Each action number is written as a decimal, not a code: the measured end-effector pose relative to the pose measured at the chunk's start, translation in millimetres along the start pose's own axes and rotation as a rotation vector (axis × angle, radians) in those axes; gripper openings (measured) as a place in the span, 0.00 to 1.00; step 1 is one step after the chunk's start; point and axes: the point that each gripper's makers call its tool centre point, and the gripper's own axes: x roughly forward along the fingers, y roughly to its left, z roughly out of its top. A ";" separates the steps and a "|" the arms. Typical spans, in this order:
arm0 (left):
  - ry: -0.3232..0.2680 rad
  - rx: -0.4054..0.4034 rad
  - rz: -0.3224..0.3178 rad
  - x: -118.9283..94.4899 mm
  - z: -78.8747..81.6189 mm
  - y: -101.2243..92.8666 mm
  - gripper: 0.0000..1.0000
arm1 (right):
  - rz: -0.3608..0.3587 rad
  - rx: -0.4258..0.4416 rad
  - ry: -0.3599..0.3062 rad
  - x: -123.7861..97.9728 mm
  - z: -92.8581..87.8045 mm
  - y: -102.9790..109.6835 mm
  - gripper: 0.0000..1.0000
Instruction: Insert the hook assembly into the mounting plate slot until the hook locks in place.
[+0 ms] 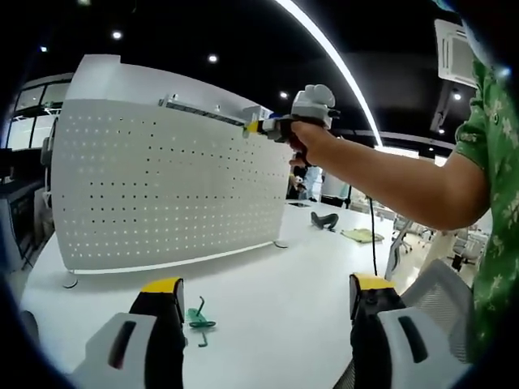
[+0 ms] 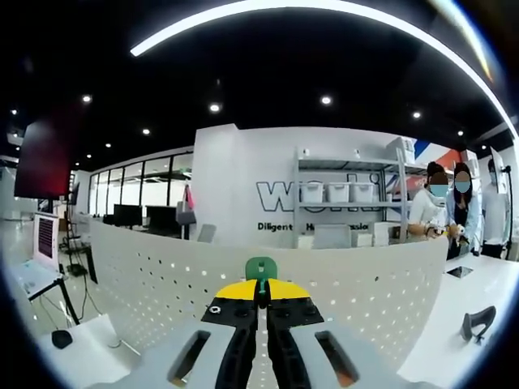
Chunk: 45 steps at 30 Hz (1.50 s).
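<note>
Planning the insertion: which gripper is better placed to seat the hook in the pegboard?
Right. The right gripper is shut on a green hook at the pegboard; the left gripper is open above the table.

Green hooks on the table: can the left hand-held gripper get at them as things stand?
Probably yes. The left hand-held gripper is open, and the green hooks lie on the bare white table beside its left jaw, with nothing in between.

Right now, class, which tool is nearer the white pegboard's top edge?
Right. The right tool is up at the pegboard top edge, shut on a green hook; the left tool hangs low over the table.
</note>
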 end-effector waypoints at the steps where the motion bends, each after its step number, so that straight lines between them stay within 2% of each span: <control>1: -0.003 0.000 0.000 -0.1 1.2 0.7 0.86 | 0.001 -0.001 0.000 0.7 1.5 0.1 0.01; 5: -0.005 0.001 0.000 1.5 3.7 3.5 0.86 | -0.002 0.001 0.008 5.6 4.0 -1.3 0.01; 24: 0.001 0.020 -0.007 6.0 13.3 20.4 0.86 | -0.023 0.019 0.040 33.4 -13.9 -1.1 0.01; 45: 0.010 0.013 -0.005 8.2 9.9 23.1 0.85 | -0.032 0.048 0.053 39.7 -17.9 -7.6 0.01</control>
